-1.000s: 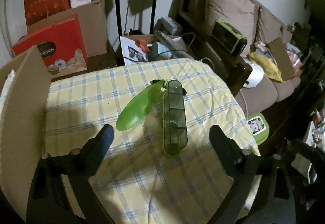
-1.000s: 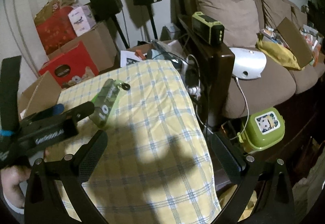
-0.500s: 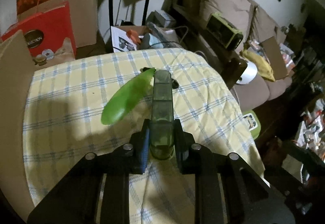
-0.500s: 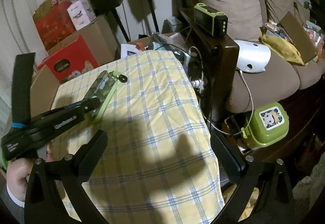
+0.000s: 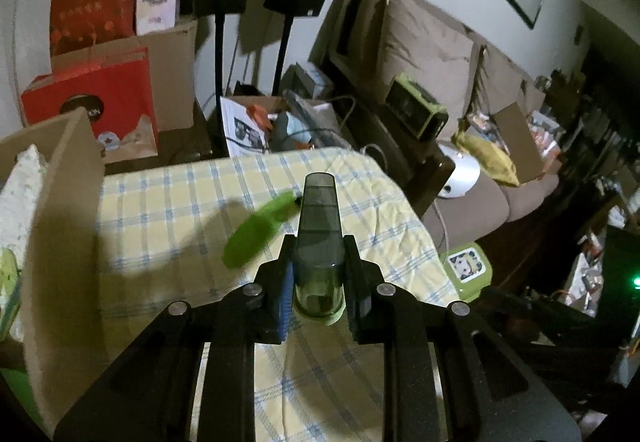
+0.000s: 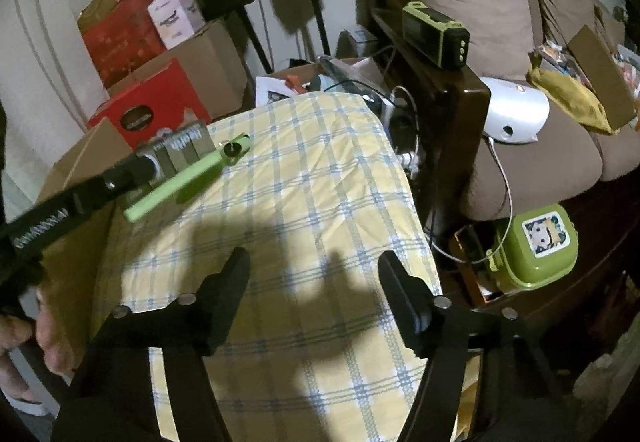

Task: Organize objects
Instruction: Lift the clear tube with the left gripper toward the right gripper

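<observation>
Left gripper is clamped on the near end of a smoky-green translucent case, whose long body points to 12 o'clock above the counter. Its green lid swings out from the far end toward 10 o'clock, blurred and hanging free. In the right wrist view the same case sits at 10 o'clock, gripped at its left end, with the lid slanting down toward 7 o'clock. Right gripper is about half open and closing, with nothing between its fingers; only the yellow-and-blue checked cloth lies below it.

Around them, largest first: a brown sofa at 2 o'clock, a cardboard box at 9 o'clock beside the counter, a red box at 11 o'clock, and a green lunch box at 3 o'clock on the floor. A hand shows at 8 o'clock.
</observation>
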